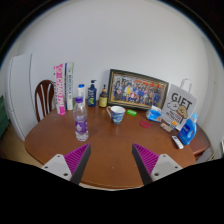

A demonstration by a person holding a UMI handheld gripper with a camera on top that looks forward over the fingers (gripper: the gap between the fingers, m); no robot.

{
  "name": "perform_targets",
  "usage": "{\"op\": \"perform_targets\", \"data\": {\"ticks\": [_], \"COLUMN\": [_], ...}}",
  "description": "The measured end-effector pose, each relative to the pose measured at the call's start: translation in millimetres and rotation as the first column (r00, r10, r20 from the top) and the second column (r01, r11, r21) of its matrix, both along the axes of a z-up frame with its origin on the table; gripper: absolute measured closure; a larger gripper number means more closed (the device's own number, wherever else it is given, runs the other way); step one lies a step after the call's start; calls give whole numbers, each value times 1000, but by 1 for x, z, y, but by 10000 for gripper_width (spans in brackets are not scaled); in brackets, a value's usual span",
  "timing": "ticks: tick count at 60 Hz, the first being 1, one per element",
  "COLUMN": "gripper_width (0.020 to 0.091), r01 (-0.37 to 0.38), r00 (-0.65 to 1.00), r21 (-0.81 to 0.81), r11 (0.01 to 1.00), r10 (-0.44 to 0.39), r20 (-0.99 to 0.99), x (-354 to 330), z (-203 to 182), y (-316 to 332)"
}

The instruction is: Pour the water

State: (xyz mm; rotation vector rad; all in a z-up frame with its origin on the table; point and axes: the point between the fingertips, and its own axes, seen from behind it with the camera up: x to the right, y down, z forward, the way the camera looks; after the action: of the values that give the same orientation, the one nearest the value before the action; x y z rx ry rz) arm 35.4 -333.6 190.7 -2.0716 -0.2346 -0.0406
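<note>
Gripper [110, 165] released, nothing between its pink pads, hovering over near edge of round wooden desk [105, 150]. Clear water bottle [81, 120] stands upright toward desk's left side, ahead and left of fingers, long axis vertical. White cup [117, 114] sits near desk centre, just right of bottle, straight ahead beyond fingers. Judgement: approach means swinging left and forward to take bottle side-on. Framed picture [138, 90] leans at far edge.

Clear plastic water bottle [81, 118] with white cap stands upright on the round brown wooden table [110, 150]. White paper cup [117, 114] stands upright, near it, apart.
</note>
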Motion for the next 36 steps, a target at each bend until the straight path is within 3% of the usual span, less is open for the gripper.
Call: {"op": "perform_targets", "data": {"ticks": [9, 15, 23, 36], "gripper_width": [251, 254, 254, 353], "r01": [-110, -129, -92, 5], "r00": [992, 986, 990, 992], "r21": [34, 81, 109, 133], "r11": [993, 988, 990, 991], "r10": [112, 136, 103, 12], "r20": [-65, -92, -96, -126], "x": [-93, -137, -166, -180], "z": [-26, -41, -69, -107], "y": [31, 70, 126, 195]}}
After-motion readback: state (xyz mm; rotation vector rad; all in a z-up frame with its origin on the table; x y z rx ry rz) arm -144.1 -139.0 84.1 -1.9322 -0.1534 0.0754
